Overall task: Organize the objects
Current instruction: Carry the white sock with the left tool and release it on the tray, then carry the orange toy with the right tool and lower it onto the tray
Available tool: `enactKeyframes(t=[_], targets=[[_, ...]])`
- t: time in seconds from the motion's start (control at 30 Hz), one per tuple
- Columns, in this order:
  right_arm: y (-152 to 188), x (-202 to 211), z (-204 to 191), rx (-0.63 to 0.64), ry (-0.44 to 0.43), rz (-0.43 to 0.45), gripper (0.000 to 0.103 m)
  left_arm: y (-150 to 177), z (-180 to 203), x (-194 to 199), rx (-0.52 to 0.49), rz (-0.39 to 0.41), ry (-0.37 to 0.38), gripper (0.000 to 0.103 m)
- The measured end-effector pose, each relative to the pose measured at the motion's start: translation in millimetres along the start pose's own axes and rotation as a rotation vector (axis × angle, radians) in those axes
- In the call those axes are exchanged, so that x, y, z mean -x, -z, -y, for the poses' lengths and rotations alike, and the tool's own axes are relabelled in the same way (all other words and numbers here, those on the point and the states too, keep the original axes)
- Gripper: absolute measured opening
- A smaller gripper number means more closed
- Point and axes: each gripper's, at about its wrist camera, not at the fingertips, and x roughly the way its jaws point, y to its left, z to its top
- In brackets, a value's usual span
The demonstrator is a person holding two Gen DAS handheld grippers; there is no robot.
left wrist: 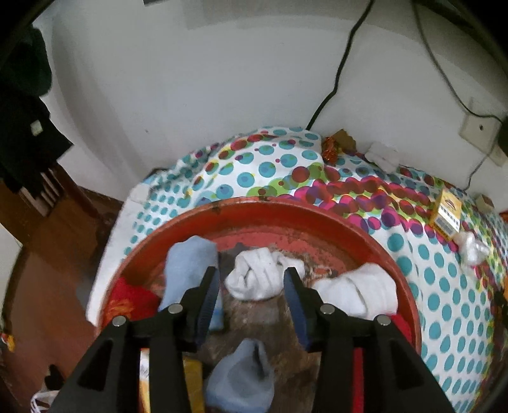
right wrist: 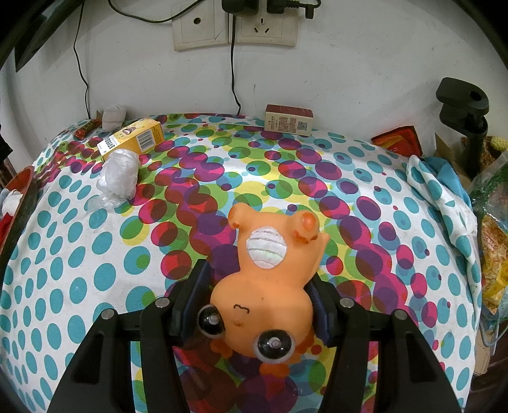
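In the left wrist view a worn red basin (left wrist: 317, 209) sits on the spotted tablecloth and holds several socks. My left gripper (left wrist: 251, 276) hangs open over it, and its pads touch nothing. A balled white sock (left wrist: 257, 286) lies in the basin just beyond the fingertips. A second white sock (left wrist: 358, 292) is to its right, a light blue sock (left wrist: 190, 263) to its left, and a blue-grey sock (left wrist: 244, 378) below. In the right wrist view my right gripper (right wrist: 258, 276) is shut on an orange rubber toy animal (right wrist: 270, 301) with big black eyes, held above the cloth.
A yellow box (right wrist: 133, 138) and a crumpled plastic wad (right wrist: 119, 178) lie at the table's back left. A red-brown box (right wrist: 289, 122) stands against the wall under the sockets (right wrist: 235, 28). A black clamp (right wrist: 463, 108) and bags (right wrist: 492, 228) crowd the right edge.
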Motion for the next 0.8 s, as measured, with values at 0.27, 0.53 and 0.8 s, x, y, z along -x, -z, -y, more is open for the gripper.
enactKeyframes(t=[0.27, 0.53, 0.8], targets=[[-0.7, -1.3, 0.8, 0.008, 0.009, 0.002, 0.053, 41.1, -1.3, 45.2, -0.007, 0.042, -0.037, 0.048], [0.0, 0.1, -4.6, 0.035, 0.04, 0.008, 0.052, 88.2, -21.1, 78.6, 0.029, 0.063, -0.032, 0.048], [-1.1, 1.0, -0.7, -0.018, 0.045, -0.009, 0.052, 107.1, -41.9, 85.6, 0.04, 0.036, -0.066, 0.05]])
